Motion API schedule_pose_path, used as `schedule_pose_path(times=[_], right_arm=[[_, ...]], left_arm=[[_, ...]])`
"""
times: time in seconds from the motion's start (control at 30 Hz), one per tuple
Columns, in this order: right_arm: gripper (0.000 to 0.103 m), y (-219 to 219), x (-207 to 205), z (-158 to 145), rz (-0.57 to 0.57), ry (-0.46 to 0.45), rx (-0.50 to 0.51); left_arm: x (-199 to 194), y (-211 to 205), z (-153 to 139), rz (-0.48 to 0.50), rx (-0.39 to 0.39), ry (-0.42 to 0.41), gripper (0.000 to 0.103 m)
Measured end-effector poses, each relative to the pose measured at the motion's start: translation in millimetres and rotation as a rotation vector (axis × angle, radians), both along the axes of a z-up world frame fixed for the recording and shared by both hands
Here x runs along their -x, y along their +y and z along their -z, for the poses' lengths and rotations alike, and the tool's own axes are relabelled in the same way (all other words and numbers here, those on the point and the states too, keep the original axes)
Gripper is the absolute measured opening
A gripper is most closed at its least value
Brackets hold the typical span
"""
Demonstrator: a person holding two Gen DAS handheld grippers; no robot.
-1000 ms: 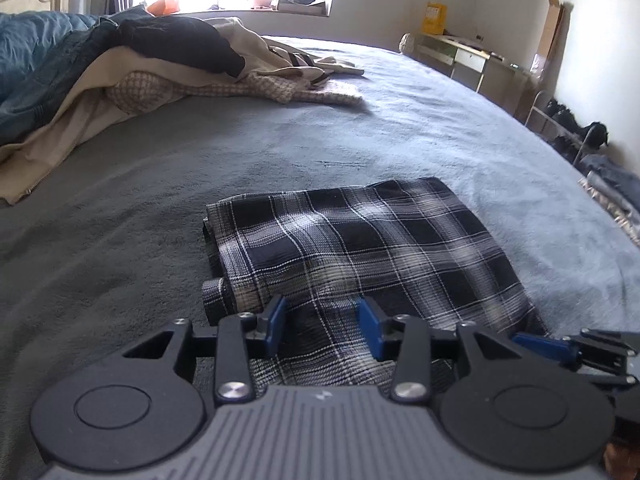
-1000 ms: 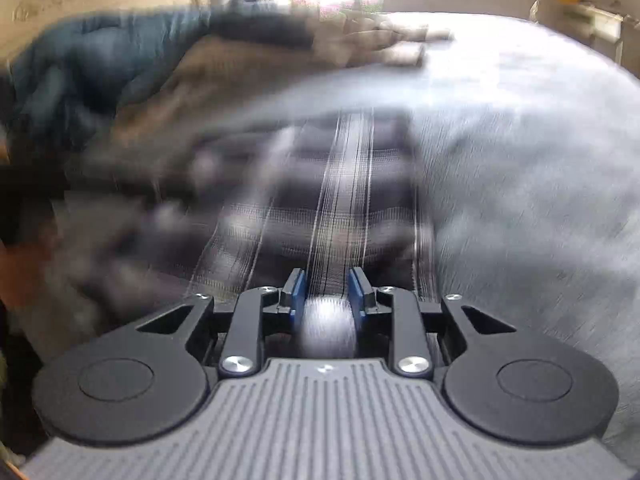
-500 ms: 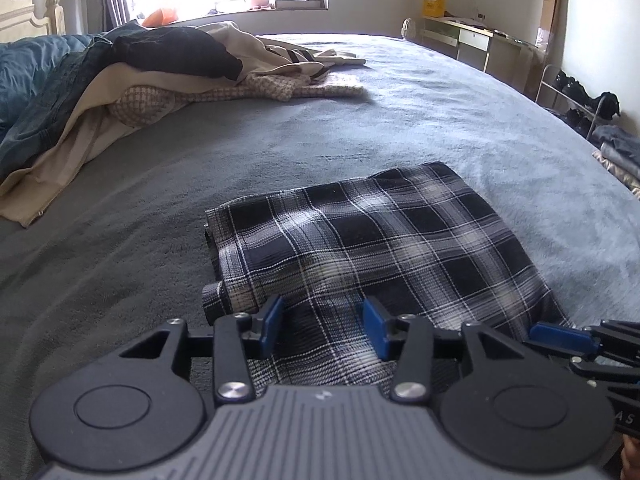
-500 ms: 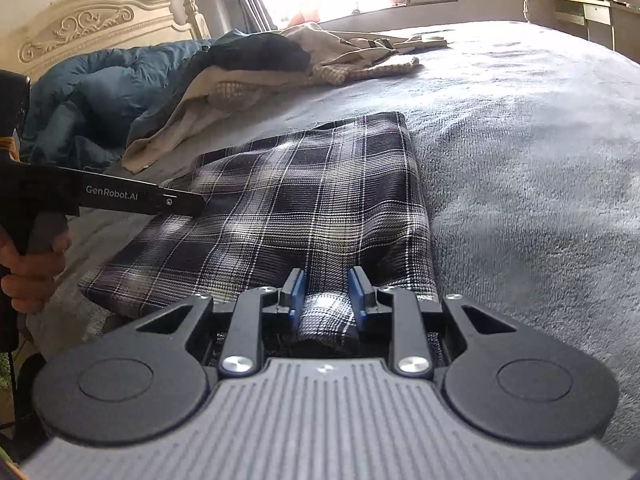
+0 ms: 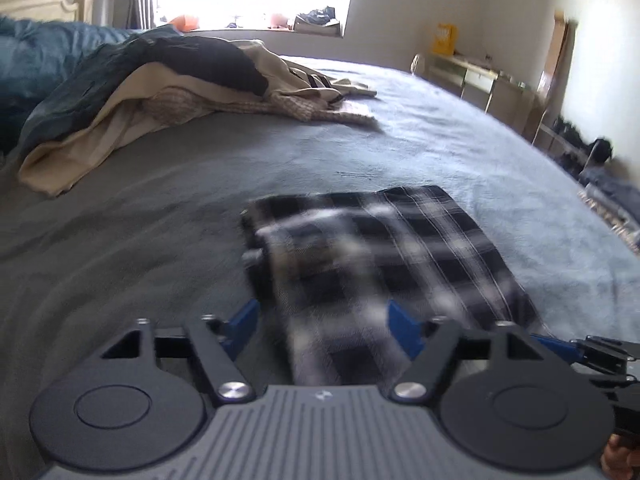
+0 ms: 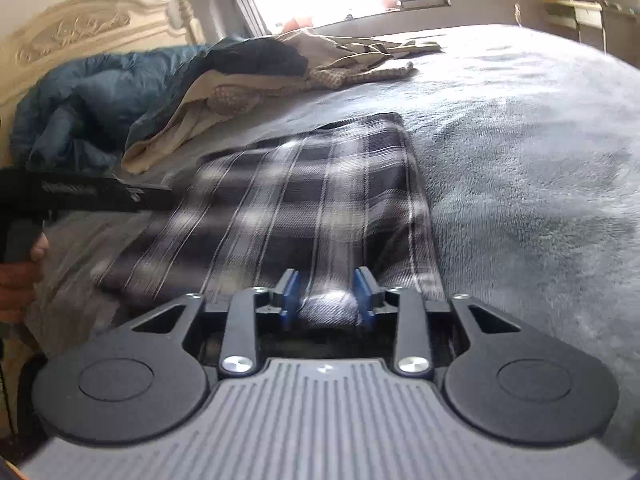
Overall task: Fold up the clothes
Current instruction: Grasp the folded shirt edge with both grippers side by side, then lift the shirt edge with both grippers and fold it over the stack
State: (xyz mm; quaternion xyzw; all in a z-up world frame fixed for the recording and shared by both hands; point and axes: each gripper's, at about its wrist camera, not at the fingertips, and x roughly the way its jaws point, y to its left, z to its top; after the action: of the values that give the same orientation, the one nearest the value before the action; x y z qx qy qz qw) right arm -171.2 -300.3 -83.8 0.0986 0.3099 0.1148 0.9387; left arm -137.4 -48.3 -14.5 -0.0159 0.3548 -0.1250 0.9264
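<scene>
A folded dark plaid garment (image 5: 400, 240) lies flat on the grey bed cover (image 5: 140, 220), blurred by motion. My left gripper (image 5: 324, 324) is open, its blue fingers spread wide over the garment's near left edge with nothing pinched. In the right wrist view the same plaid garment (image 6: 320, 184) stretches away from my right gripper (image 6: 326, 298), whose pads press a bunched fold of its near edge. The left gripper's black body (image 6: 80, 192) shows at the left there, held by a hand (image 6: 20, 276). The right gripper's tips (image 5: 592, 354) peek in at the left wrist view's lower right.
A heap of loose clothes (image 5: 180, 80) in beige, black and blue lies further up the bed, near the cream headboard (image 6: 80, 32). Open grey bed cover (image 6: 540, 160) spreads to the right of the garment. A desk (image 5: 472, 72) and floor items stand past the bed's right edge.
My left gripper's fingers have spread much wider and it has shifted left along the garment's edge. The right gripper's pads sit slightly further apart, still with the fold between them.
</scene>
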Motion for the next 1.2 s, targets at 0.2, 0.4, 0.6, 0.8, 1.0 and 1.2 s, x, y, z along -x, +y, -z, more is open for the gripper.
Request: schedule_pose_path(times=[0.2, 0.4, 0.6, 0.8, 1.0, 1.2], right_arm=[[0.047, -0.2, 54.5, 1.4, 0.051, 0.046, -0.033], [0.048, -44.3, 28.4, -13.8, 0.044, 0.035, -0.174], [0.058, -90.0, -13.8, -25.0, 0.024, 0.046, -0.316], [0.058, -124.0, -128.3, 7.7, -0.037, 0.314, -0.431], [0.059, -121.7, -143.8, 19.8, -0.087, 0.385, -0.53], [0.061, -117.9, -149.6, 22.3, -0.118, 0.5, -0.639]], left_arm=[[42.5, 25.7, 10.0, 0.038, 0.031, -0.022, 0.093], [36.4, 25.2, 18.9, 0.103, 0.061, 0.02, 0.1], [-3.7, 28.7, 30.3, 0.182, 0.058, 0.024, 0.103], [-42.7, 48.3, 40.8, 0.417, 0.098, 0.112, 0.103], [-42.5, 67.6, 48.8, 0.34, 0.253, 0.219, 0.1], [-67.8, 79.6, 47.9, 0.24, 0.458, 0.35, 0.084]])
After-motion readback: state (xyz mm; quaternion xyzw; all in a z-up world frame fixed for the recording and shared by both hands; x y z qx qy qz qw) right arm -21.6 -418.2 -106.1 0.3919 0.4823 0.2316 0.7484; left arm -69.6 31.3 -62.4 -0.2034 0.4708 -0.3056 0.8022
